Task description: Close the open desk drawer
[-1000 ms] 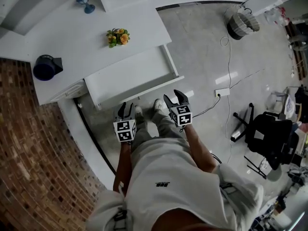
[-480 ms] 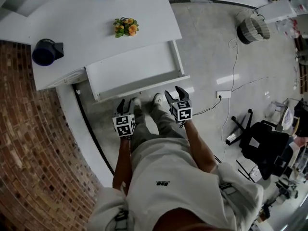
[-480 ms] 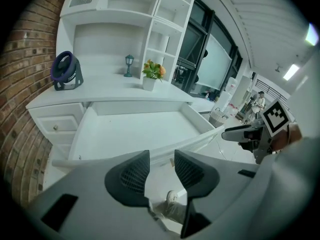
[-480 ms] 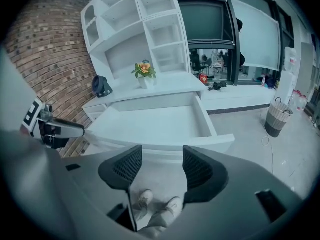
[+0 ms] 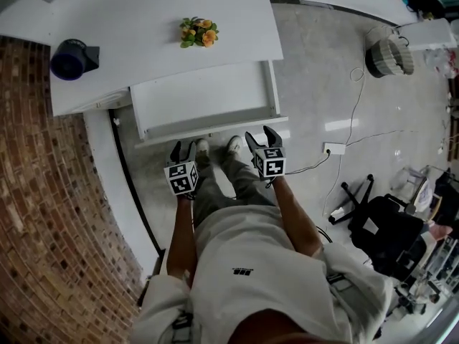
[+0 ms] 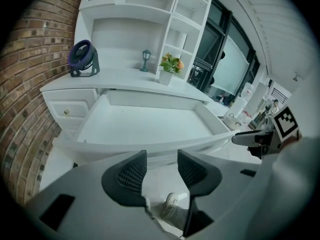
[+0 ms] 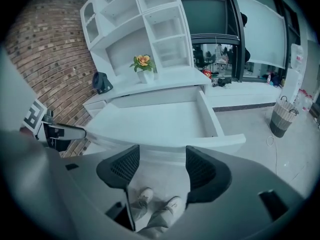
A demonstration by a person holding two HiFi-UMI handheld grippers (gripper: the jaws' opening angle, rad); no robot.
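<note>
"Two grippers in frame. Gripping anything?"
"Nothing. The left gripper (image 5: pixel 183 149) and the right gripper (image 5: pixel 260 136) both have their jaws apart, with only floor and the person's shoes (image 5: pixel 233 145) showing between them."
"And the drawer (image 5: pixel 204 102)?"
"Open, jutting from under the white desk (image 5: pixel 143 41), its front edge just ahead of both grippers (contact cannot be judged)."
"Any writing?"
"Black-and-white square markers (image 5: pixel 272 165) on the cubes, no letters. The shirt logo (image 5: pixel 242 272) is too small to read. A fan (image 5: pixel 70 58) and flowers (image 5: pixel 199 32) stand on the desk."
</note>
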